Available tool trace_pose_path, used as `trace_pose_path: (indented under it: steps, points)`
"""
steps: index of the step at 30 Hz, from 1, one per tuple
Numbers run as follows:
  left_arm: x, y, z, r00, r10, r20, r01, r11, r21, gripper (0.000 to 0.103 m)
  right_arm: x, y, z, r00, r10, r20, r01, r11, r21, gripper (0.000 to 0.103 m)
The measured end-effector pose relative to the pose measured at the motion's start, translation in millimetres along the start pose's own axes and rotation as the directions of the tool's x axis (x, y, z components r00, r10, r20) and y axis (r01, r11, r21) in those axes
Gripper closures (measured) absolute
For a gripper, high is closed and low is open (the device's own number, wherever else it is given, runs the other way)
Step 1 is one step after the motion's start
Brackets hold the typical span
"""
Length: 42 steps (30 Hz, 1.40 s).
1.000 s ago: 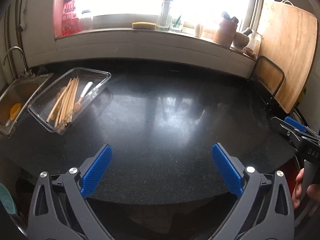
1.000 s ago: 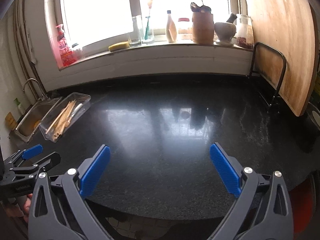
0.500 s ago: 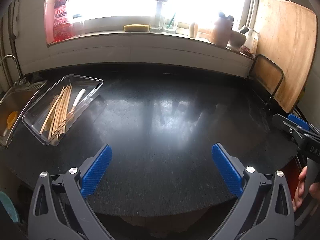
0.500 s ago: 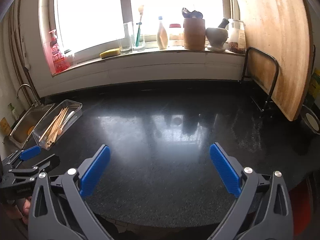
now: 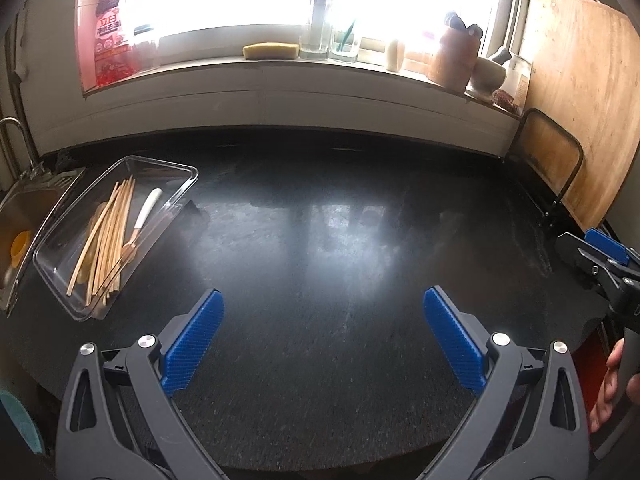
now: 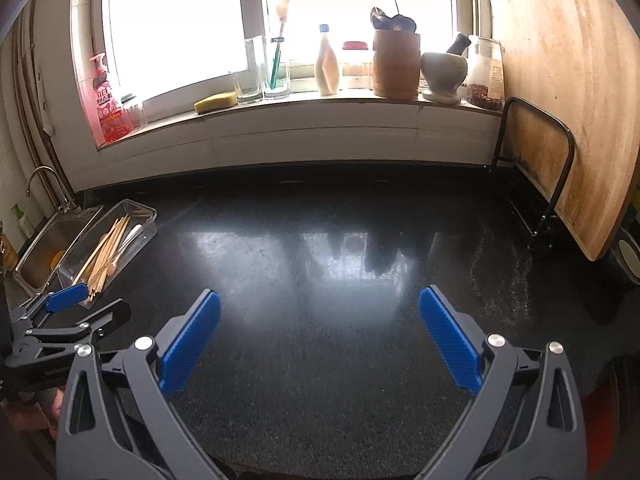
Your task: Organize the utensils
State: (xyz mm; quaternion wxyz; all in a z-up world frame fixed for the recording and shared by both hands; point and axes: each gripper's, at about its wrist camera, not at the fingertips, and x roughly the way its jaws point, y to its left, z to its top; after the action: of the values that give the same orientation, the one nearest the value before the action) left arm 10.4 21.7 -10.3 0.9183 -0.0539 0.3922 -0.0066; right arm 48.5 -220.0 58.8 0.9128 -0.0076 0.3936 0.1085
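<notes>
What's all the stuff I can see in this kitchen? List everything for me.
Clear plastic tray: one, transparent, counter's left, beside sink.
Wooden chopsticks: a bundle, tan, in tray.
White-handled utensil: one, in tray.
Black stone countertop: one.
Steel sink: one, far left.
Yellow sponge: one, windowsill.
Wooden utensil holder: one, brown, windowsill.
Stone mortar: one, pale, windowsill.
Round wooden board: one, propped at right.
Left gripper: blue pads, open, empty.
Right gripper: blue pads, open, empty.
</notes>
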Motion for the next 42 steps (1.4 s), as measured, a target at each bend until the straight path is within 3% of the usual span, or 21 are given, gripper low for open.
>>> trace_pose_path:
  steps: [20,42]
  points:
    - [12.0,2.3,-11.3,1.000,-0.008,-0.024,0.008,1.000,0.000,0.006,5.6,12.8,-10.9,1.000,0.005,-0.020,-0.005,1.000,-0.011,0.007]
    - [-6.0,1.3,-7.7,1.000,0.031,0.007,-0.031,0.999,0.022,0.006,-1.5,15.3,-15.3,1.000,0.006,-0.010,-0.006,1.000,-0.024,0.007]
